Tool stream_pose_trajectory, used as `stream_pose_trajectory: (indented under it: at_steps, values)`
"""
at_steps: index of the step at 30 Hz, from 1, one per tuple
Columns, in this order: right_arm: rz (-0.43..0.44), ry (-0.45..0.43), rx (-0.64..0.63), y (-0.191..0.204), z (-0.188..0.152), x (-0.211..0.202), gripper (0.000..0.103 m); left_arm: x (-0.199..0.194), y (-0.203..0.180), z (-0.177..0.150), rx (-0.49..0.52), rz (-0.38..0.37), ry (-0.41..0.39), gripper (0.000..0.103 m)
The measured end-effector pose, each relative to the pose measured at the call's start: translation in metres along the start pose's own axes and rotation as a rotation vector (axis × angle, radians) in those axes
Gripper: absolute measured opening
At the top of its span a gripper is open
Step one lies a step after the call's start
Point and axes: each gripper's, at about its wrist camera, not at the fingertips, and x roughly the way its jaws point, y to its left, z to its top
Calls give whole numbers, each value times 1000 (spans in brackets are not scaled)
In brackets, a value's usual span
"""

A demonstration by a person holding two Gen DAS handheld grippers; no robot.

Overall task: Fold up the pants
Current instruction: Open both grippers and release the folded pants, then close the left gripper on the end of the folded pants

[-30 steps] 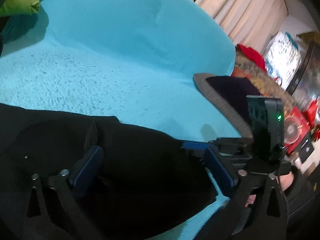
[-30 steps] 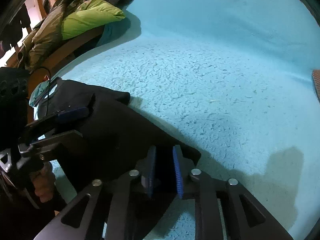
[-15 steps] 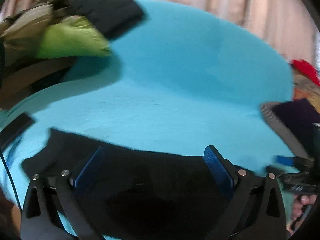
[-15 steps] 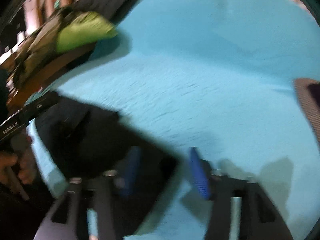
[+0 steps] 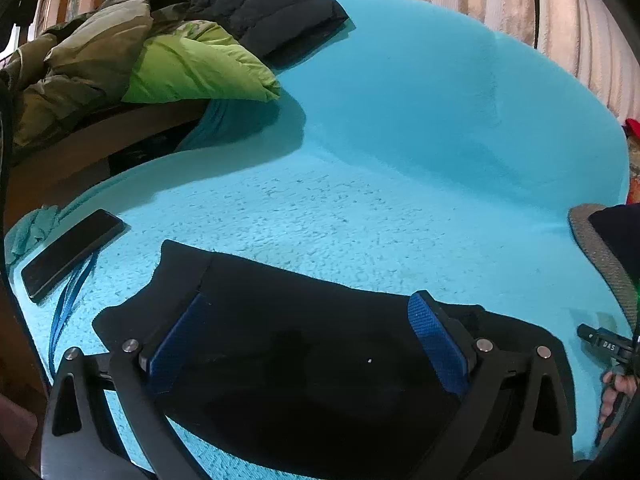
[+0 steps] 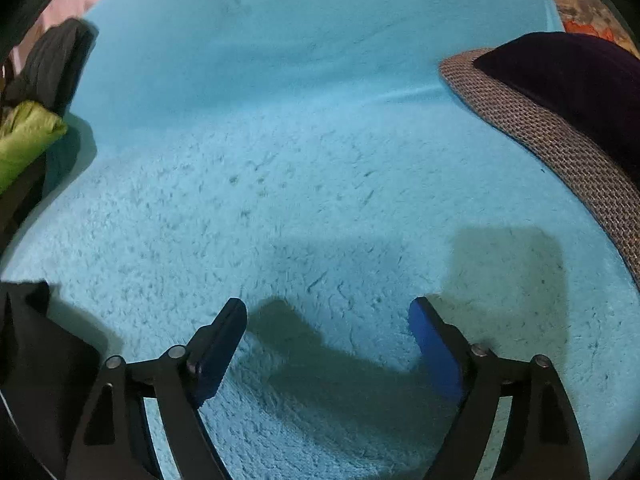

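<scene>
- Your left gripper (image 5: pixel 308 332) stands with its fingers (image 5: pixel 436 344) spread wide over the black pants (image 5: pixel 304 360); the cloth lies flat beneath and between them, and neither blue pad presses on it.
- Your right gripper (image 6: pixel 328 340) has just been opening and now has its fingers (image 6: pixel 434 348) wide apart, with only bare blue blanket (image 6: pixel 320 160) and shadow between them. It holds nothing.
- The pants lie as a folded black bundle on the blanket, near your edge of the bed. In the right wrist view only one corner of them (image 6: pixel 36 344) shows, at the lower left, beside the left finger's arm.
- Containers: none can be made out in either view.
- Left wrist view only: a dark phone (image 5: pixel 72 252) lies flat on the blanket to the left of the pants, with a blue strap (image 5: pixel 70 304) running beside it; a heap of jackets (image 5: pixel 152 52), olive, lime-green and black, rests at the far left; part of your right hand (image 5: pixel 618 394) with its tool shows at the right edge.
- Right wrist view shows more of: a dark purple cushion on a grey woven mat (image 6: pixel 560 136), at the right edge of the blanket, well apart from the pants.
</scene>
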Motion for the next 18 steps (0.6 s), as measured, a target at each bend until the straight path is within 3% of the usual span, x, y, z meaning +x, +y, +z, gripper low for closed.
stream_pose_trajectory:
  at_steps: [5, 8, 13, 16, 18]
  values:
    - [6, -2, -4, 2, -2, -1, 87, -4, 5, 1, 0, 0, -6, 101]
    - [22, -8, 5, -2, -1, -2, 88, -19, 42, 7, -100, -59, -63, 101]
    - [48, -20, 22, -6, -3, -3, 88, -40, 144, 0, -458, -138, -74, 101]
    - [51, -23, 23, -5, -3, -2, 88, -41, 193, -19, -705, -252, -64, 101]
    - [50, -23, 19, -5, -3, -2, 88, -32, 203, -31, -788, -303, -22, 101]
